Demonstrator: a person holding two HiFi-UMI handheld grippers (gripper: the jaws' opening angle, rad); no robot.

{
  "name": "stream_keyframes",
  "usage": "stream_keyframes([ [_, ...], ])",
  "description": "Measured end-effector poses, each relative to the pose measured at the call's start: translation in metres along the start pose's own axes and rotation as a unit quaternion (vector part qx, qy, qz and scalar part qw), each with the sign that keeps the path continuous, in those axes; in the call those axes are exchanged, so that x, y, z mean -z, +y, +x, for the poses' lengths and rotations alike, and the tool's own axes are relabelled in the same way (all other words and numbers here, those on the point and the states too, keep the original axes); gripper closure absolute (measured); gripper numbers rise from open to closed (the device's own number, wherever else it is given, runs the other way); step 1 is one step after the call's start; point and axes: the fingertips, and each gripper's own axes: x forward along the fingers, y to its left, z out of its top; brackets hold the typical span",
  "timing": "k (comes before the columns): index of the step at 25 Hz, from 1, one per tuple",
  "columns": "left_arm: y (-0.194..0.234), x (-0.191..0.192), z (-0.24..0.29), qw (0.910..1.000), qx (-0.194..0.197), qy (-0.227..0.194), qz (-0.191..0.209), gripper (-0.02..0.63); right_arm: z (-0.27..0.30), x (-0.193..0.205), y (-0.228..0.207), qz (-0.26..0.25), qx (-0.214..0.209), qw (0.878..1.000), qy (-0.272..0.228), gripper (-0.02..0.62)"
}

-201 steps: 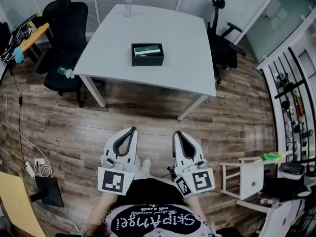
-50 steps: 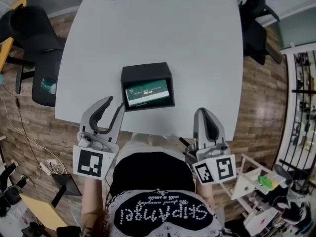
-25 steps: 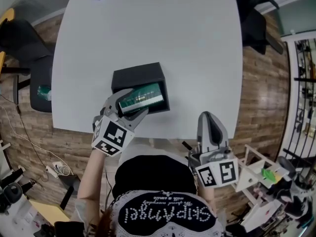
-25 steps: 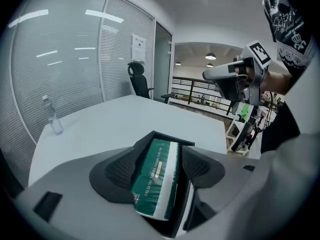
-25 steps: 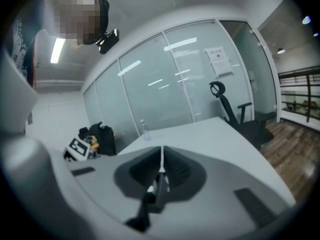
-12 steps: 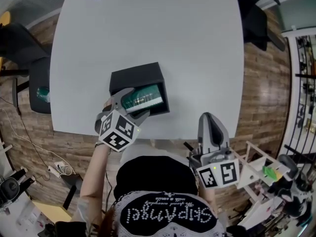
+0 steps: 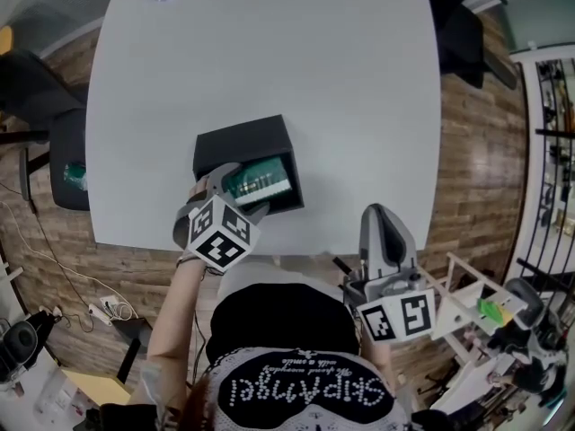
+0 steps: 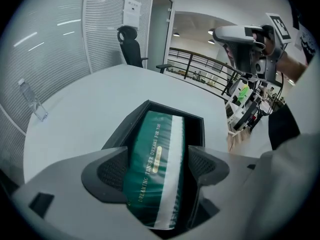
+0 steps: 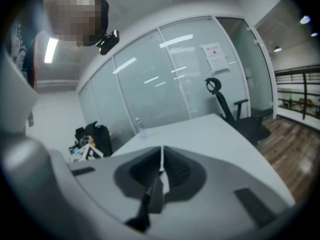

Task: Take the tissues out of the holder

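Grey plastic, the right gripper [image 7: 386, 233] sat pressed shut and empty at lower right. The left gripper [image 8: 157, 170], jaws just opened wide, straddled the glossy green tissue pack [image 7: 261, 183] without squeezing it. The pack lay in its boxy matte-black holder [image 7: 235, 140] on the smooth white table [image 7: 296, 61].

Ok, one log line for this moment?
left gripper: open, jaws just been opening, tissue pack between them, in holder | right gripper: shut, empty
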Motion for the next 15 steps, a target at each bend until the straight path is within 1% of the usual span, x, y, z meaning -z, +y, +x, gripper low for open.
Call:
stream_keyframes([
  [5,-0.003,-0.002,0.004,1.0000,0.007,0.006,-0.001,0.235,0.002,-0.002,-0.004,0.000,-0.001,1.000,0.001,0.561],
  [10,0.003,0.002,0.008,0.9996,-0.022,0.012,0.013,0.236,0.011,-0.001,-0.001,0.001,-0.005,1.000,0.006,0.561],
  [15,0.003,0.002,0.011,0.9995,-0.024,0.014,0.015,0.238,0.016,0.000,0.001,0.001,-0.010,1.000,0.009,0.561],
])
